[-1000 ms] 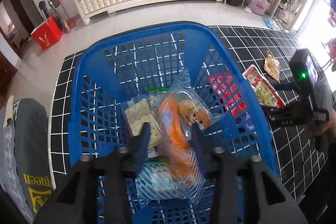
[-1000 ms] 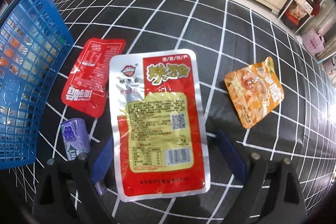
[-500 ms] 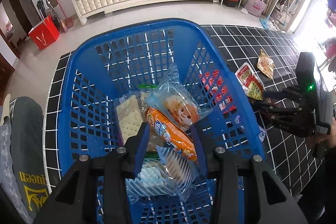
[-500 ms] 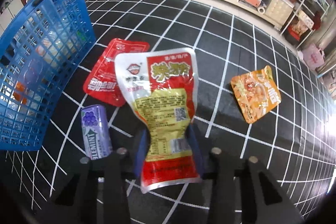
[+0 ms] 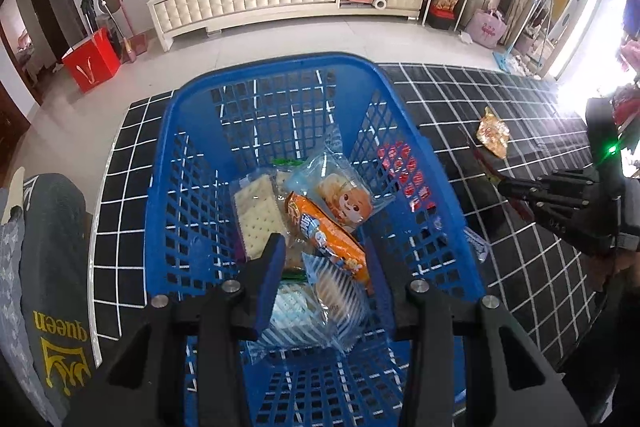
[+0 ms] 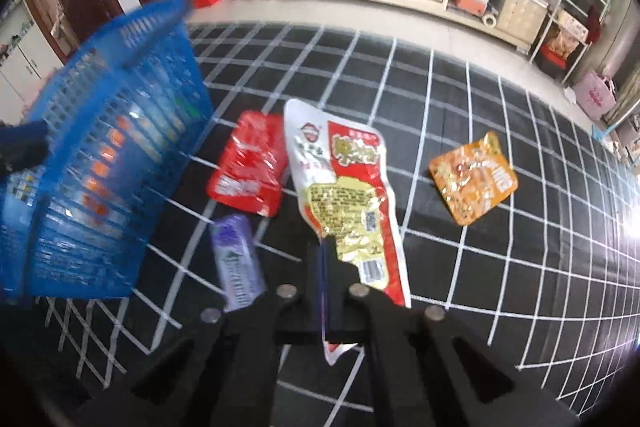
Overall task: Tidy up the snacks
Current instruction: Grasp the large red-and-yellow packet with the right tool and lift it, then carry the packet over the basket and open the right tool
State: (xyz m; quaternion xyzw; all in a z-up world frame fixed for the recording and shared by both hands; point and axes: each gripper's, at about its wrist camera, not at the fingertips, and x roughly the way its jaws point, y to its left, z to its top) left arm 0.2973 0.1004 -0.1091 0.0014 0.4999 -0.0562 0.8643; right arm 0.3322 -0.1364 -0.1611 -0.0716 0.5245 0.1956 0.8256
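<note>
On the far left of the left wrist view, a grey garment [image 5: 52, 267] with yellow lettering is lying beside the black grid-patterned mat [image 5: 120, 195]. The blue plastic basket [image 5: 168, 195] is standing on that mat. The left gripper [image 5: 326, 259] is hovering over the basket's near end with its jaws spread apart and nothing between them. Inside the basket, from left to right, a clear pack of square crackers [image 5: 258, 215], an orange snack pack [image 5: 328, 239] and a clear pack with a cartoon face [image 5: 344, 195] are lying overlapped. A blue-striped clear pack [image 5: 320, 307] is lying nearest the camera, partly under the orange one.

Further right, outside the basket, the right gripper [image 5: 508, 185] is showing side-on above the mat; from this view its grip cannot be judged.

In the right wrist view, blurred by motion, the basket [image 6: 96, 163] is occupying the left edge. A flat red packet [image 6: 250, 163] and a purple packet [image 6: 236, 259] are lying on the mat [image 6: 500, 267] just beside the basket's wall. The right gripper [image 6: 325, 251] is pinching the lower left edge of the red, white and yellow snack pouch [image 6: 344, 183], its jaws drawn close together on the pouch. The pouch is tilting, its upper end overlapping the red packet in the picture. An orange foil packet [image 6: 472, 177] is lying on the mat well apart, to the right.
</note>
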